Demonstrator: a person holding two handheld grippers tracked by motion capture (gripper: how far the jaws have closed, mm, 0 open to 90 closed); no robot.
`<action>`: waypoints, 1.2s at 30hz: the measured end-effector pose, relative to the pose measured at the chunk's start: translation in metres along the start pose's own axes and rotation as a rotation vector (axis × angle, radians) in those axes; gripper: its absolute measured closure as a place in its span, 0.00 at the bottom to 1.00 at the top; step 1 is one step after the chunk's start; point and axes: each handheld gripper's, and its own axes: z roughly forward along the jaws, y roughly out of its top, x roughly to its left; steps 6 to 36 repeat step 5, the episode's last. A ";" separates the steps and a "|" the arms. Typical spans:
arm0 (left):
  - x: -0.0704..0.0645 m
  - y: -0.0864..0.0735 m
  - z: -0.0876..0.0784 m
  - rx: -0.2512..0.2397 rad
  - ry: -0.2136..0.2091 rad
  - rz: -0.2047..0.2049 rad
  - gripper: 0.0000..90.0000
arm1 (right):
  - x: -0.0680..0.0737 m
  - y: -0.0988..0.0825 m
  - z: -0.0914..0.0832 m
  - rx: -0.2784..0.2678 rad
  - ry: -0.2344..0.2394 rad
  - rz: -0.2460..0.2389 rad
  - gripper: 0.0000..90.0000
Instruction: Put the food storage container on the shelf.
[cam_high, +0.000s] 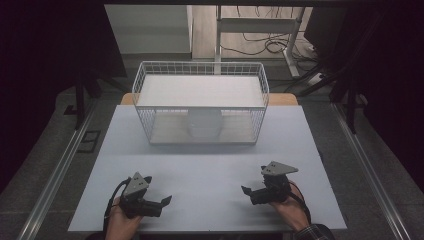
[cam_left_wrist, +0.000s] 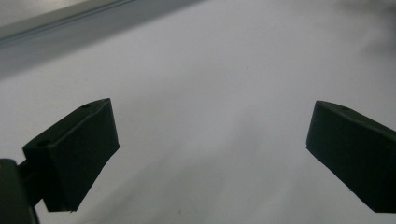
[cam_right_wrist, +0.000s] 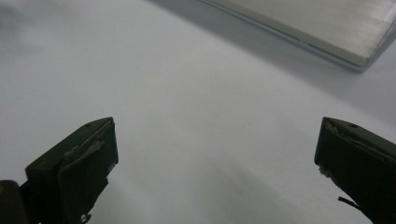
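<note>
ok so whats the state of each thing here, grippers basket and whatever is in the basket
left gripper: open, jaws wide apart, nothing between them, low over the table
right gripper: open, jaws wide apart, nothing held
wire basket: upright at the far middle of the table, a flat white panel lying across its top
white container: standing inside the basket on its floor, under the panel

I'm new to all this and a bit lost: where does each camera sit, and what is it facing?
High view: above the near edge, looking forward and down on the table, wire basket, both hands and tools.
Left gripper view: on the left tool, facing bare tabletop; open jaws.
Right gripper view: on the right tool, likewise.
Shared: the white tabletop.
</note>
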 end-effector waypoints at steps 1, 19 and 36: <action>0.000 0.000 0.000 0.001 -0.003 -0.005 0.01 | -0.001 -0.001 0.000 0.007 0.000 0.002 0.00; 0.001 0.000 0.000 -0.001 0.003 -0.012 0.00 | -0.002 -0.002 0.001 0.005 -0.005 -0.004 0.00; 0.001 0.000 0.000 -0.001 0.003 -0.012 0.00 | -0.002 -0.002 0.001 0.005 -0.005 -0.004 0.00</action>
